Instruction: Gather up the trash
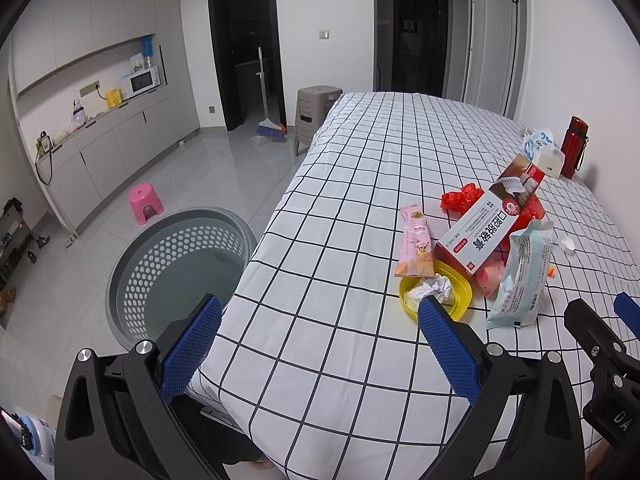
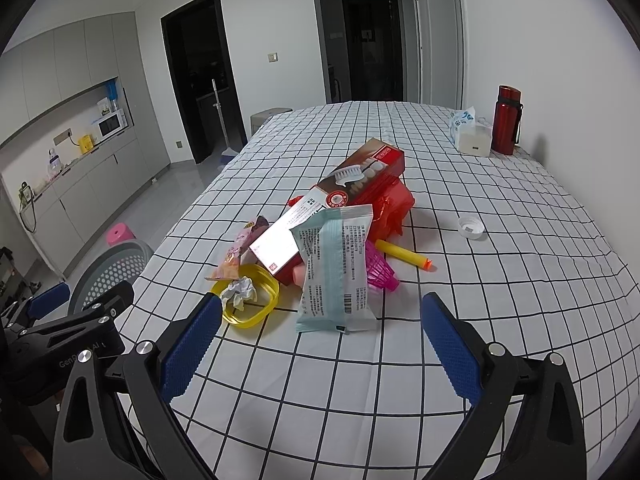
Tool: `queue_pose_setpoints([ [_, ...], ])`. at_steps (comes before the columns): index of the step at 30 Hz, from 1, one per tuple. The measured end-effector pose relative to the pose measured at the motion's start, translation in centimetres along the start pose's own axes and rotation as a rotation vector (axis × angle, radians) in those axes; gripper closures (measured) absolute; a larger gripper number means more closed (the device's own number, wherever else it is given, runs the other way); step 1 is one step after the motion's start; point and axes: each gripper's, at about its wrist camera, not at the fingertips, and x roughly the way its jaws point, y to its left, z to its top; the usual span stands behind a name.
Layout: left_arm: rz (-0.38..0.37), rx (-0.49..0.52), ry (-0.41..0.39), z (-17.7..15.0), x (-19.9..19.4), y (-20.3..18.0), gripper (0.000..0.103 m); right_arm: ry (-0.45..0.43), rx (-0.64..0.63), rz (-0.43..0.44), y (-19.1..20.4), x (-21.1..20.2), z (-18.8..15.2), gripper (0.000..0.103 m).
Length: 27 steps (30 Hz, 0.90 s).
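A pile of trash lies on the checked tablecloth [image 2: 480, 300]: a toothpaste box [image 2: 340, 196], a pale blue wrapper [image 2: 340, 272], a pink wrapper [image 1: 416, 246], a red plastic bag [image 2: 394, 206], a yellow lid [image 2: 250, 300] with a crumpled paper ball [image 2: 240, 294], a yellow foam dart [image 2: 404, 254], a pink shuttlecock [image 2: 382, 270] and a white cap [image 2: 471, 227]. A grey perforated basket [image 1: 176, 268] stands on the floor beside the table. My left gripper [image 1: 320, 344] is open and empty at the table's left edge. My right gripper [image 2: 320, 344] is open and empty, just short of the pile.
A red flask [image 2: 507, 120] and a tissue pack [image 2: 470, 132] stand at the table's far right by the wall. A pink stool [image 1: 146, 202], a grey stool [image 1: 316, 114] and a broom [image 1: 268, 120] are on the floor at left.
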Motion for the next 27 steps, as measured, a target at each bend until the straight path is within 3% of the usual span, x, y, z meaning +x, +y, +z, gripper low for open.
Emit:
queue_pose_setpoints([
  [27,0.001,0.0,0.004,-0.19,0.11,0.12,0.006,0.013,-0.001,0.012,0.21,0.33,-0.47,0.008],
])
